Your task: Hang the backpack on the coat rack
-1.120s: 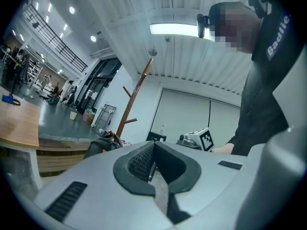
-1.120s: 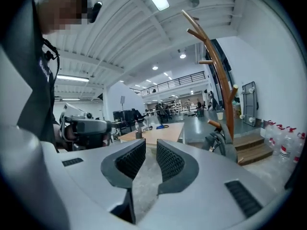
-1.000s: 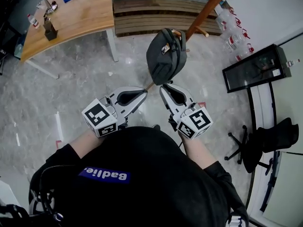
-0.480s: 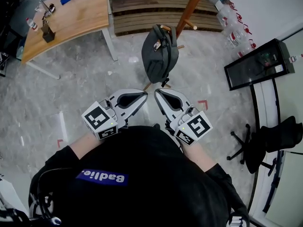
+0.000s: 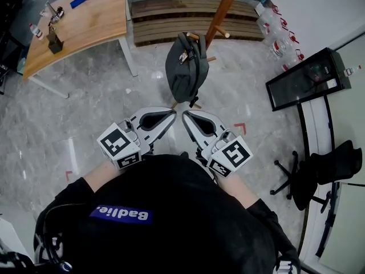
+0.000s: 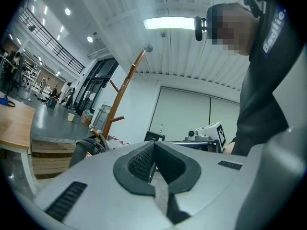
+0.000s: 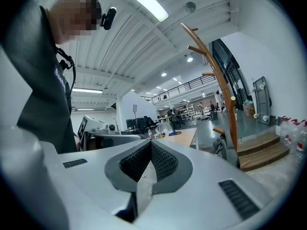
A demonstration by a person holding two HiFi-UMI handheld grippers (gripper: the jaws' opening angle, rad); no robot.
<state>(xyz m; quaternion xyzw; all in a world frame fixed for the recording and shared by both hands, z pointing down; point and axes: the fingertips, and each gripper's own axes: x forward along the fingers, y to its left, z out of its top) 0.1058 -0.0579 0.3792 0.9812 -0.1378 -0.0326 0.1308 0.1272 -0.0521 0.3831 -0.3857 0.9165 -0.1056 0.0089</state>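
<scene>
Left gripper (image 5: 171,114) and right gripper (image 5: 186,116) — both jaws pressed together, empty — held level near the person's chest, well apart from the load | dark grey fabric backpack (image 5: 185,67), soft and rounded, hangs from a peg of the slim brown wooden coat rack (image 5: 215,17) | hanging apparently done — hence idle hands.
</scene>
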